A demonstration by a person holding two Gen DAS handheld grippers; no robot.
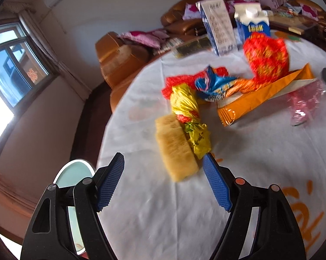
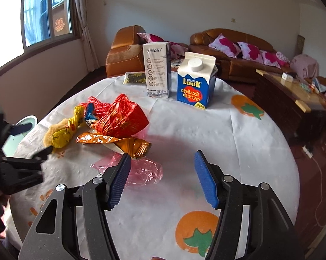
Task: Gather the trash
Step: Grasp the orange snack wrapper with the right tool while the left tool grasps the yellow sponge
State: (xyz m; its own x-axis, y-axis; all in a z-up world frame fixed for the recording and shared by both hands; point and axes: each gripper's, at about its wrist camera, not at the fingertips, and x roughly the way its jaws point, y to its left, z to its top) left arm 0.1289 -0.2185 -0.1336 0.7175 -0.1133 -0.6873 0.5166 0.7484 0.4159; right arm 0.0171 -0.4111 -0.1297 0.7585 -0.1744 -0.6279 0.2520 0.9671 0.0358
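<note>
A pile of trash lies on the round white table (image 1: 249, 162): a yellow wrapper (image 1: 188, 117), a tan flat biscuit-like piece (image 1: 176, 147), a blue wrapper (image 1: 215, 84), a red foil bag (image 1: 267, 56), an orange foil wrapper (image 1: 260, 95) and a pink plastic film (image 1: 303, 101). My left gripper (image 1: 164, 158) is open, its fingers either side of the tan piece's near end. My right gripper (image 2: 162, 158) is open and empty above the table, with the pink film (image 2: 141, 171) by its left finger. The left gripper (image 2: 33, 138) also shows there.
Two cartons stand at the table's far side: a tall white one (image 2: 157, 69) and a blue and white one (image 2: 195, 80), with a dark packet (image 2: 134, 78) beside them. A pale green bin (image 1: 76, 173) sits below the table's left edge. Brown sofas (image 2: 238, 52) stand behind.
</note>
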